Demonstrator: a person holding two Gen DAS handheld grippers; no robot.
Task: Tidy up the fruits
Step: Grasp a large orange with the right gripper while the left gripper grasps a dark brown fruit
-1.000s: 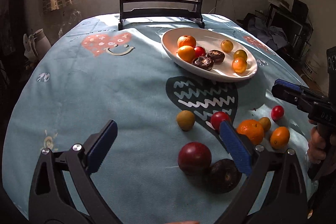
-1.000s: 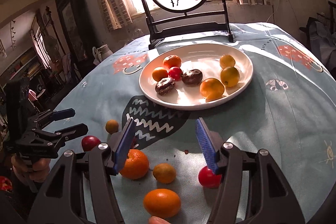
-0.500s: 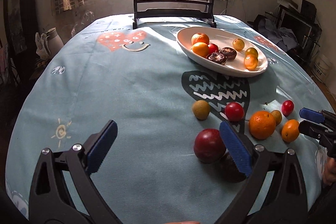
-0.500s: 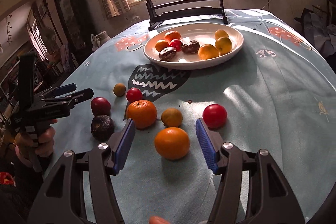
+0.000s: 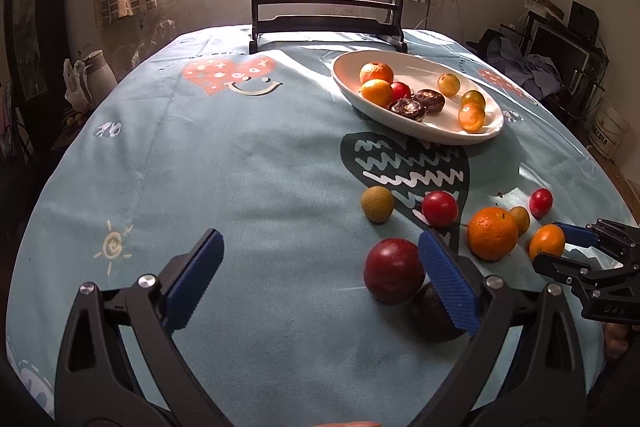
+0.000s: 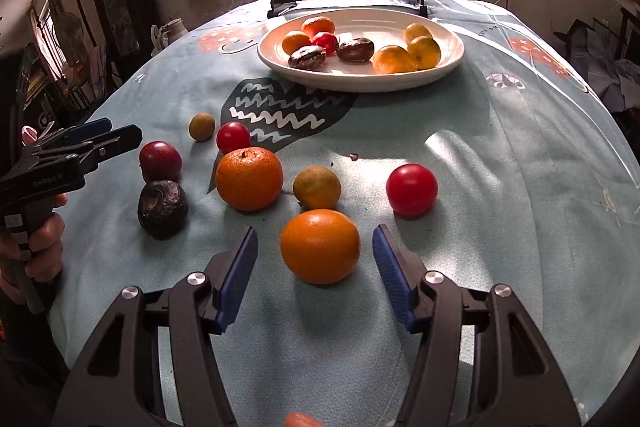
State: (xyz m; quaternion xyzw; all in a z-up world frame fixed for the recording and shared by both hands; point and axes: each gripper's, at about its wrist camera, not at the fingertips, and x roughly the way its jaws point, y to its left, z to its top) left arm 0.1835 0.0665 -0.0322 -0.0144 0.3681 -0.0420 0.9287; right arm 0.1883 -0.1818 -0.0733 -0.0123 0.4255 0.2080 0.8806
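One round glossy orange [image 6: 320, 245], unpeeled, between blue fingers [image 6: 390, 267], untouched.

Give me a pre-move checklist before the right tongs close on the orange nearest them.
1. Right tongs open: ok, both pads stand clear of the fruit.
2. Orange centred between the pads: ok.
3. Neighbours clear of the grip: ok; the small brownish fruit sits just behind, outside the pads.
4. Pads low enough beside the orange: cannot tell from this angle.
5. White plate has room: ok, bare space at its front.
6. Left tongs out of the way: ok, off by the dark fruits.
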